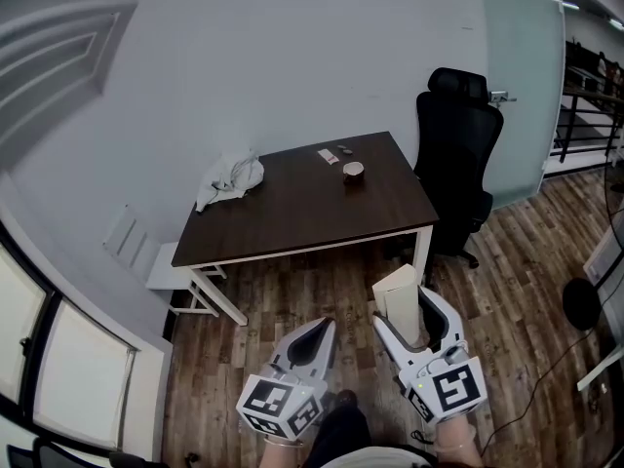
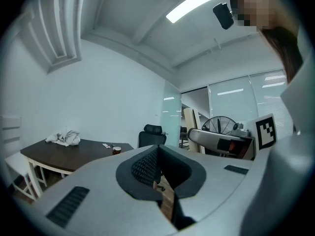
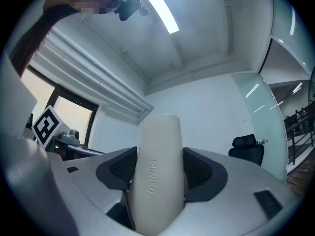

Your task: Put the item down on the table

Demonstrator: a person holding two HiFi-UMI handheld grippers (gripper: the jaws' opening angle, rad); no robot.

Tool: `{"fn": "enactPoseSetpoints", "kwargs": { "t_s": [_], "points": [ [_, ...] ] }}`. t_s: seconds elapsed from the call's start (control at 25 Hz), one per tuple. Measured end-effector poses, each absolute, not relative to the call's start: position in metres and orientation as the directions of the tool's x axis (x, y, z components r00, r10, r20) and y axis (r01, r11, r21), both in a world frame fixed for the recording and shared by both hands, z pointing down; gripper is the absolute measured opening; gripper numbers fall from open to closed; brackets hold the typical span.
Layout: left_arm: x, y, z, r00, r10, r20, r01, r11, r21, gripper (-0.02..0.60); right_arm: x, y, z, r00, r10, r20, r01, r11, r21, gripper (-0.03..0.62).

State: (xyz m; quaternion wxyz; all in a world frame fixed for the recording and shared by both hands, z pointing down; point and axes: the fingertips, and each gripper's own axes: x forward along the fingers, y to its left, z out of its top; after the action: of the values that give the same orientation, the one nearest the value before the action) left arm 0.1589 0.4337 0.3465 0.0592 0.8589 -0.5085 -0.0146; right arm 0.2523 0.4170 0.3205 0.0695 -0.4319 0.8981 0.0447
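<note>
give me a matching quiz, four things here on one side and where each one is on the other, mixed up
Things:
1. white cloth
2. small cup
3. black office chair
4. cream case

Places:
a. clamped in the right gripper
b. on the floor by the right end of the table
c. on the table, left end
d. on the table, toward its right end

Pairs: 1-c, 2-d, 3-b, 4-a
</note>
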Motion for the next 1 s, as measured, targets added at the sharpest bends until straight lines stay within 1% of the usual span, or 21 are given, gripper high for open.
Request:
{"fn": "enactPoseSetpoints", "kwargs": {
  "t_s": [0.32,1.0],
  "points": [
    [0.123,0.378,0.349,0.467,-0.884,0.033,-0.878,-0.459,0.137,0.018,0.221,0.356,0.32,-0.627,-0.765,-0.148,-0.773,0.634,-0.002,0.296],
    [0.023,0.265,0.333,0.489,-0.872,-0.003,-0.862,-0.484,0.153,0.018,0.112,0.243,0.305,-0.627,-0.768,-0.132,-0.776,0.63,0.023,0.296]
  ]
}}
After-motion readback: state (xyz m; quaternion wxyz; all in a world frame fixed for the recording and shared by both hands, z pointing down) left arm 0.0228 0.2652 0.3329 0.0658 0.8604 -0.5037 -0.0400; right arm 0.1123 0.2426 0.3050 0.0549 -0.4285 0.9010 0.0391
